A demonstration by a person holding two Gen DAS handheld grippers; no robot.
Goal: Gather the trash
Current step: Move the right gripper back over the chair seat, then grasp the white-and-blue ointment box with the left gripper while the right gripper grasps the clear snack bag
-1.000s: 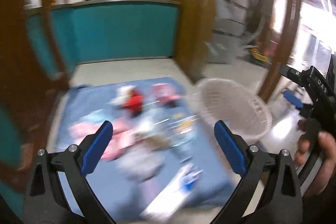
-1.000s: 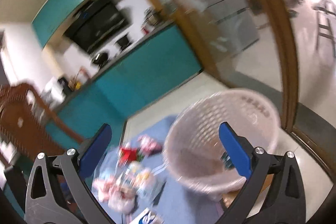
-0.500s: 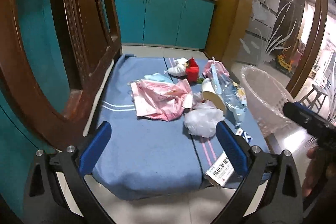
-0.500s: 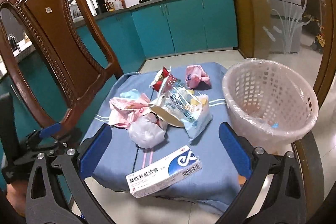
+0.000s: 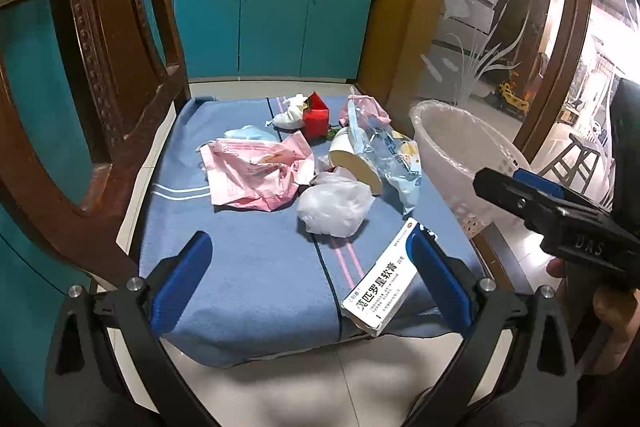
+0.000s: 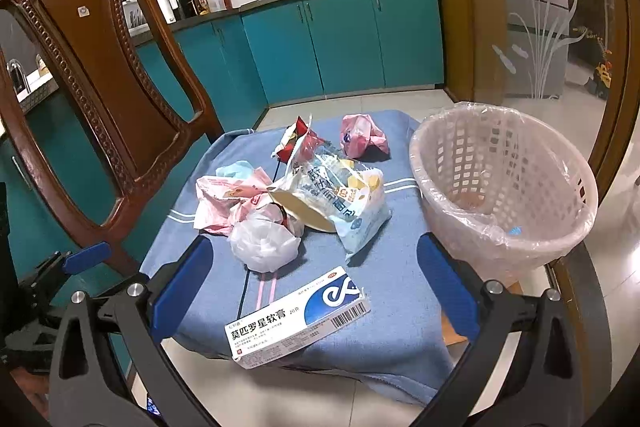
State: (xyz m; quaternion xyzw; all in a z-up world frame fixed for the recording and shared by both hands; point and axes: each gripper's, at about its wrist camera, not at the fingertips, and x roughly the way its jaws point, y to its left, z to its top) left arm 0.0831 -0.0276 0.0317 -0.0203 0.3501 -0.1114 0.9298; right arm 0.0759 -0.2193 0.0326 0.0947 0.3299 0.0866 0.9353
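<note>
Trash lies on a blue cloth (image 5: 248,267) (image 6: 224,163): a white medicine box (image 5: 384,281) (image 6: 298,319) at the near edge, a crumpled white bag (image 5: 334,205) (image 6: 264,241), a pink wrapper (image 5: 256,171) (image 6: 224,201), a clear snack bag (image 5: 390,155) (image 6: 348,203), a paper cup (image 5: 354,163), a red packet (image 5: 316,115) (image 6: 296,141) and a small pink bag (image 6: 360,135). A lined pink basket (image 5: 460,151) (image 6: 504,187) stands at the right. My left gripper (image 5: 308,279) and right gripper (image 6: 310,285) both hover open and empty over the cloth's near edge.
A carved wooden chair back (image 5: 108,67) (image 6: 100,79) rises at the left of the cloth. Teal kitchen cabinets (image 5: 272,27) (image 6: 340,39) stand behind across tiled floor. A frosted glass door in a wooden frame (image 5: 500,27) is at the right. A hand (image 5: 612,303) holds the right gripper's body.
Both cameras swung from a blurred sweep to a steady view of the cloth, then crept slightly closer. Both grippers stayed open and nothing on the cloth moved.
</note>
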